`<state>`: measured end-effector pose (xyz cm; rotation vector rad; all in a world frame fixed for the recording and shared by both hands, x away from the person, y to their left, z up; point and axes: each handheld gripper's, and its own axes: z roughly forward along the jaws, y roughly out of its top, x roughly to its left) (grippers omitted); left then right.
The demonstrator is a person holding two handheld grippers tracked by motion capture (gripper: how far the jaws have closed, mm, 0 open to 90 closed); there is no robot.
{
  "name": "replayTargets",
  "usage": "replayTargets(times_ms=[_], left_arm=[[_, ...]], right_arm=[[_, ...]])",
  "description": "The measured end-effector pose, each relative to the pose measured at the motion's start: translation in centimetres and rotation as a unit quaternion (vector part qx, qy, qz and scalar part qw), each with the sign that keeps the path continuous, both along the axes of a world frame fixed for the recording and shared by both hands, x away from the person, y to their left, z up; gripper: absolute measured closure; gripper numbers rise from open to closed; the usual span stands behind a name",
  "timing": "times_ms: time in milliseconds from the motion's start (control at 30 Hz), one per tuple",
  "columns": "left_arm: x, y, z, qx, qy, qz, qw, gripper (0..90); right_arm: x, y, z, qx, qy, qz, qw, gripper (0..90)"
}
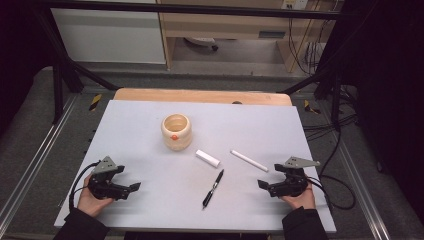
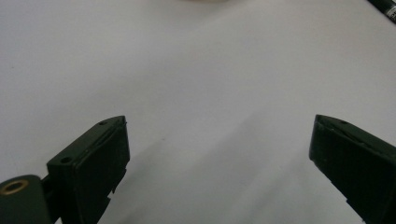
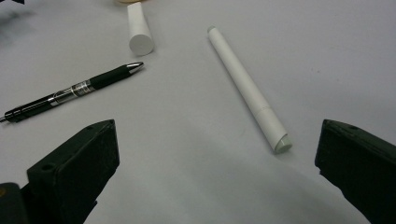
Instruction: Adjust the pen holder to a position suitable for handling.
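A cream round pot (image 1: 176, 131) with an orange dot stands upright near the middle of the white table (image 1: 135, 120). In front of it lie a short white cylinder (image 1: 207, 158) (image 3: 139, 31), a long white marker (image 1: 248, 160) (image 3: 248, 88) and a black pen (image 1: 213, 188) (image 3: 72, 92). My left gripper (image 1: 134, 187) (image 2: 219, 144) rests at the front left, open, with bare table between its jaws. My right gripper (image 1: 261, 184) (image 3: 217, 149) rests at the front right, open and empty, with the marker's near end just ahead of its jaws.
A wooden board edge (image 1: 200, 95) runs along the table's far side. Black frame bars (image 1: 60, 75) and cables (image 1: 340, 150) flank the table. A hand holds each gripper near the front edge.
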<state>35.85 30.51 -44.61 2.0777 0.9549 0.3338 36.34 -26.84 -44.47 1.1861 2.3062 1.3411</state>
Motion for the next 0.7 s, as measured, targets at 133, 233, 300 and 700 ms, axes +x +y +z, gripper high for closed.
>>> replayTargets(times_ms=[133,233,300,700], left_arm=[[0.01,-0.09,0.09,-0.002,0.000,0.000,1.0000,4.9],[-0.02,-0.20,0.14,-0.002,0.002,0.001,1.0000,4.9],[-0.03,-0.24,0.17,-0.001,0.002,0.000,1.0000,4.9],[0.13,-0.78,0.87,0.001,-0.007,-0.002,1.0000,4.7]], right_arm=[[-0.01,-0.03,0.00,-0.003,-0.003,0.002,1.0000,0.5],[-0.04,-0.01,0.01,-0.003,-0.004,0.002,1.0000,0.5],[-0.03,-0.02,0.00,-0.005,-0.004,0.003,1.0000,0.5],[-0.03,0.11,-0.05,-0.005,-0.003,0.002,1.0000,0.5]])
